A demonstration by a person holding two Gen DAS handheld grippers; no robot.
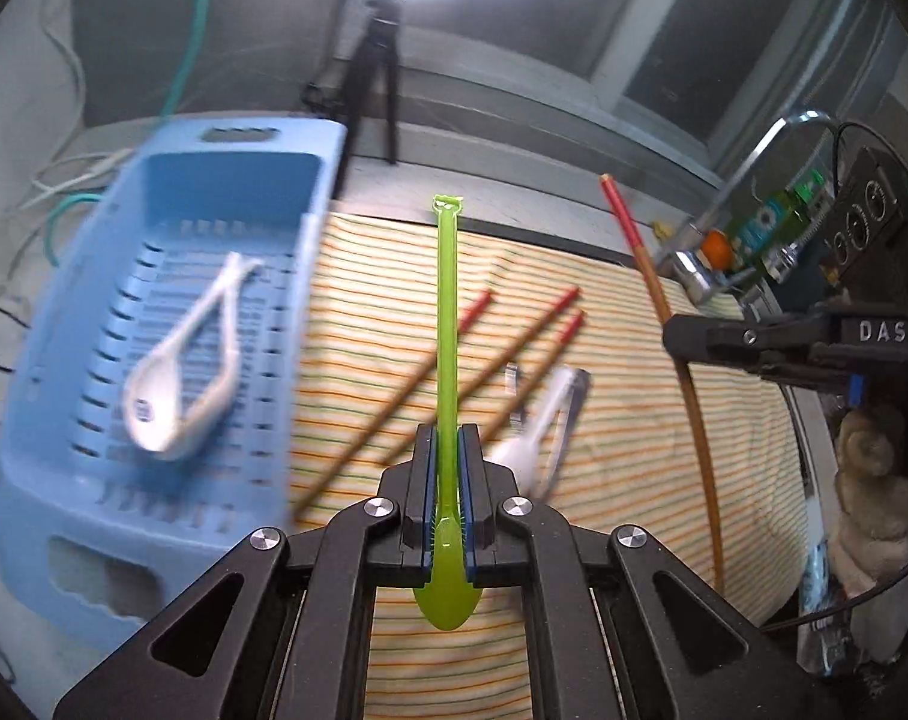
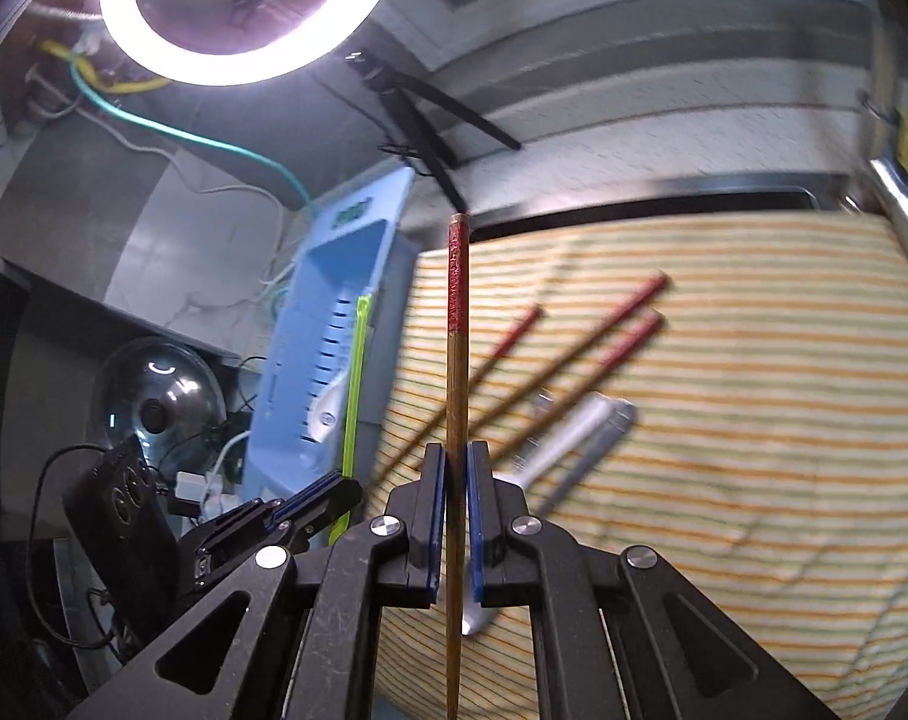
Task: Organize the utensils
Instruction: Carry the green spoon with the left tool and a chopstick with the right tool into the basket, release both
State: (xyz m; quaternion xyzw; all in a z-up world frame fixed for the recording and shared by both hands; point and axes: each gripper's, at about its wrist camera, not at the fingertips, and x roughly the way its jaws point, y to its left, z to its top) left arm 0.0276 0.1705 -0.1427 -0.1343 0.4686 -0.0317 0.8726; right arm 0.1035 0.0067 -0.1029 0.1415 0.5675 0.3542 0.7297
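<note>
My left claw point(image 1: 447, 462) clamps a slim glossy green plastic spoon point(image 1: 447, 324); my right claw point(image 2: 457, 480) pinches a red-tipped wooden chopstick point(image 2: 457, 360), above striped cloth point(image 1: 634, 420) (slotted blue plastic basket point(image 1: 69, 510) alongside).

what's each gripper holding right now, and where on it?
Left gripper grips the green spoon at the neck just above its bowl. Right gripper grips a chopstick on its bare wooden shaft, below the red end.
</note>
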